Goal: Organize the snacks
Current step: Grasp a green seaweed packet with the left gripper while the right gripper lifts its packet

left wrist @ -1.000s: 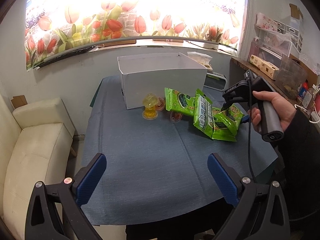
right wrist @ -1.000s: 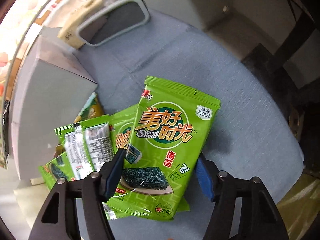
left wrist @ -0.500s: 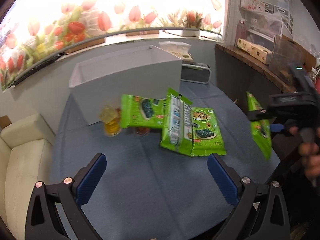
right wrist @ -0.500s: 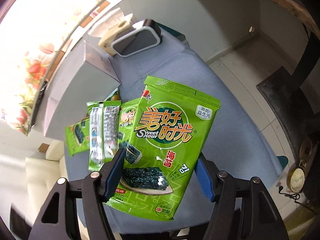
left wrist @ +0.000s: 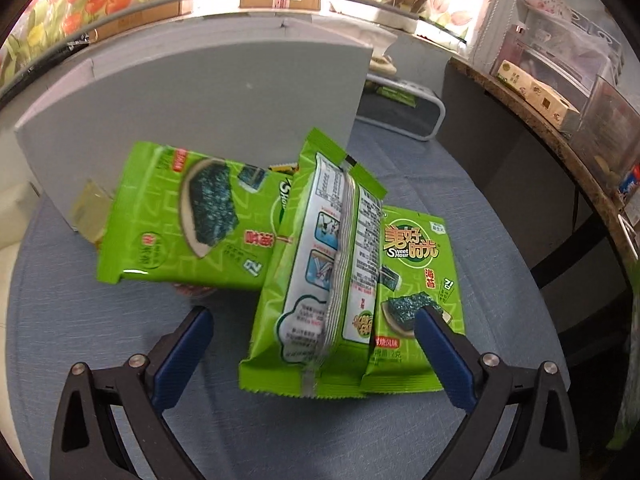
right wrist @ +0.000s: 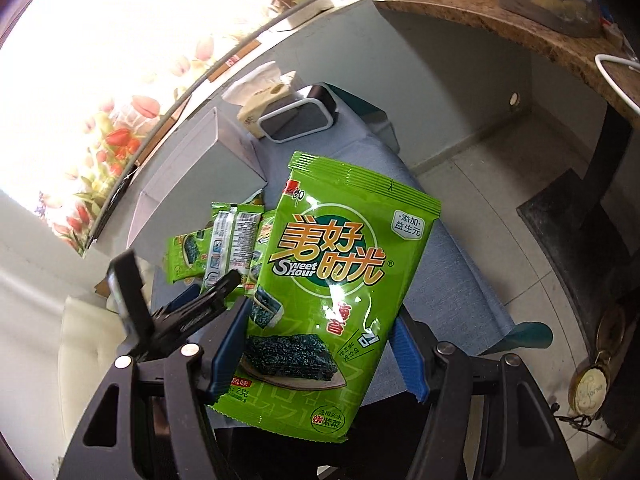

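My right gripper point(right wrist: 320, 360) is shut on a green seaweed snack packet point(right wrist: 340, 272) and holds it high above the table's right edge. Three more green seaweed packets lie on the blue cloth in front of the grey box point(left wrist: 208, 112): one face-down in the middle point(left wrist: 320, 276), one under it at the right point(left wrist: 420, 280), one at the left point(left wrist: 192, 216). My left gripper point(left wrist: 316, 348) is open, low over the cloth, its fingers on either side of the near end of the middle packet. The left gripper also shows in the right wrist view point(right wrist: 192, 312).
A yellowish jelly cup point(left wrist: 92, 212) sits behind the left packet against the box. A white-rimmed dark holder point(left wrist: 404, 112) and a tissue pack point(right wrist: 260, 96) stand behind the box. A shelf with boxes point(left wrist: 536, 92) runs along the right. A cream sofa point(right wrist: 88, 356) is left of the table.
My left gripper has moved forward and down to the packets on the cloth. My right gripper has lifted its packet up and away to the right.
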`<act>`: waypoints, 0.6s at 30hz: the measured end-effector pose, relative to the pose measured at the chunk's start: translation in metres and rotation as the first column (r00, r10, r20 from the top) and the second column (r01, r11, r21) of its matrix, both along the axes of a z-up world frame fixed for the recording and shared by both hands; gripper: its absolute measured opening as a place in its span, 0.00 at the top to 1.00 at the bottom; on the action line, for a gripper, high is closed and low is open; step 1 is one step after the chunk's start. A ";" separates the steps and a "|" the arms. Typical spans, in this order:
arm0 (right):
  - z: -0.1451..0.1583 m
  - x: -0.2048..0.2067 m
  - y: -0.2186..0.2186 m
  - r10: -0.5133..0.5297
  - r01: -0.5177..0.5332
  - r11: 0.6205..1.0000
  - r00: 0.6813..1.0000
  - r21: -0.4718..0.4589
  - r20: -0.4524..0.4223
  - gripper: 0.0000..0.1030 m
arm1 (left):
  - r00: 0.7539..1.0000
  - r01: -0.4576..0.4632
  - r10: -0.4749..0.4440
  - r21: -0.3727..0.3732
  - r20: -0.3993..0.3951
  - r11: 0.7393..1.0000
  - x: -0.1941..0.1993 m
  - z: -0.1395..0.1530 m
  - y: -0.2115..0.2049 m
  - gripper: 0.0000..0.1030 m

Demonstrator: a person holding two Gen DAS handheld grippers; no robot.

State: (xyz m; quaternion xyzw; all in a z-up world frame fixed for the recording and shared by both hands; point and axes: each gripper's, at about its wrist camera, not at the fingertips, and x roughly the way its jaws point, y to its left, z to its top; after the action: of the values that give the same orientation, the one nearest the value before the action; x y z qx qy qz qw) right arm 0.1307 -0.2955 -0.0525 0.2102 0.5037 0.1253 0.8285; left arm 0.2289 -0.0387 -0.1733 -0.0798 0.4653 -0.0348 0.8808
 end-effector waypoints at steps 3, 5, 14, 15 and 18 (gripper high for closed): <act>0.003 -0.003 0.002 0.016 -0.016 1.000 1.000 -0.003 0.015 0.31 | 0.999 -0.006 0.005 -0.034 -0.040 0.999 0.007 -0.004 0.001 0.44; 0.006 -0.005 0.004 0.024 -0.023 1.000 0.999 -0.007 0.026 0.31 | 0.999 -0.003 0.001 -0.070 -0.035 0.998 0.006 -0.002 0.004 0.57; 0.011 -0.008 0.010 0.039 -0.038 0.999 0.999 -0.019 0.037 0.31 | 0.999 0.032 -0.031 -0.070 0.025 0.997 -0.011 0.020 -0.012 0.86; 0.011 -0.009 0.011 0.039 -0.038 0.999 0.999 -0.022 0.038 0.31 | 0.999 0.036 -0.034 -0.079 0.031 0.996 -0.013 0.022 -0.013 0.86; 0.013 -0.010 0.013 0.045 -0.045 0.999 0.998 -0.020 0.040 0.31 | 0.998 0.051 -0.047 -0.084 0.051 0.995 -0.022 0.032 -0.015 0.86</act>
State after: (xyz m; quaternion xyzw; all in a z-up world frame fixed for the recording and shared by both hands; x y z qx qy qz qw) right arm 0.1204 -0.2830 -0.0396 0.1882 0.4926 0.1433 0.8375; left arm 0.2067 -0.0540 -0.1408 -0.1050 0.4433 -0.0780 0.8868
